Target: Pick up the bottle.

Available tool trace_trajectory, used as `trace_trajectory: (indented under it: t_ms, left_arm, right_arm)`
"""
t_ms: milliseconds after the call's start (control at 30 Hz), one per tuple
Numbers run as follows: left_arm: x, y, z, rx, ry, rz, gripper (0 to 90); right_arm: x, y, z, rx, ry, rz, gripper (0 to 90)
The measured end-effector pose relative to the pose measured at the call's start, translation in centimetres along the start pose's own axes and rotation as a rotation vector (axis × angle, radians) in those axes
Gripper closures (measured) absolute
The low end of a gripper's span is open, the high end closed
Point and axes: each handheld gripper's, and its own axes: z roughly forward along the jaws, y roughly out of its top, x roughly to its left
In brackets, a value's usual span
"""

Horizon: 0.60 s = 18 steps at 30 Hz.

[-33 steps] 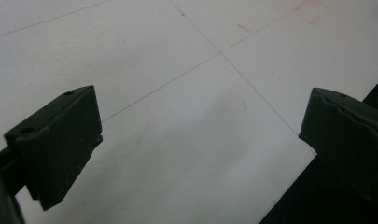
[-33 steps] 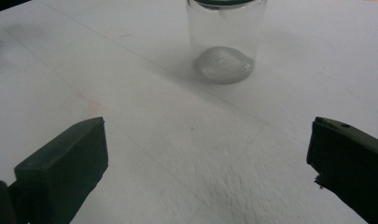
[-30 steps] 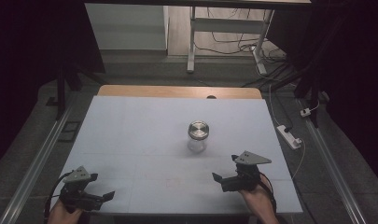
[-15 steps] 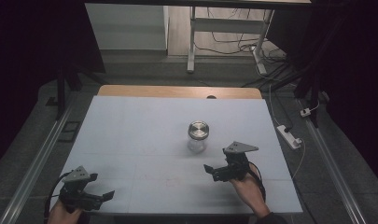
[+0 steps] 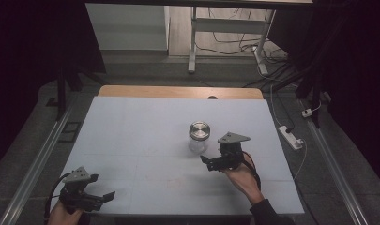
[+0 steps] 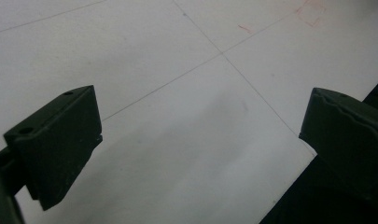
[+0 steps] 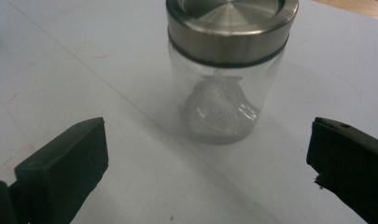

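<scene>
Glass jar (image 5: pixel 199 136) with a brushed metal lid (image 7: pixel 232 14) stands upright just right of centre in the high view, on the white table (image 5: pixel 131 140). Something pale and crumpled sits at its bottom; cannot tell what. Lid on.

Right gripper (image 5: pixel 210 162) now sits just below and right of the jar, jaws spread wide, not touching it. A second ago it was well down toward the lower right edge of the table; half a second ago it was partway up. So the hand has been closing in steadily. In the right gripper view (image 7: pixel 205 158) the jar stands between and beyond the two open jaws, lined up for a grasp of the glass body. My read: the approach is nearly done, closing on the jar comes next.

Left gripper (image 5: pixel 101 197) is parked at the lower left of the frame, jaws apart, in the same spot as in both earlier pictures. The left gripper view (image 6: pixel 200 140) looks at bare tabletop with faint ruled lines and a few red marks.

A wooden strip (image 5: pixel 178 91) shows along the table's far edge. Dark room, cables on the floor (image 5: pixel 234 42) beyond, a power strip (image 5: pixel 291 137) at right.
</scene>
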Motion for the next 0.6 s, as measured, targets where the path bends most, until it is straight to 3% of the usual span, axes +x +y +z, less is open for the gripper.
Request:
trace_trajectory:
  t_ms: [367, 600]
  left_arm:
    - [0.0, 0.0, 0.0, -0.001, -0.006, 0.0, 0.0]
    - [0.1, 0.0, 0.0, -0.001, -0.009, 0.001, 0.0]
  right_arm:
    - [-0.4, 1.6, 3.1, 0.052, -0.008, -0.026, 0.0]
    - [-0.8, 2.3, 4.8, 0.077, -0.004, -0.013, 0.0]
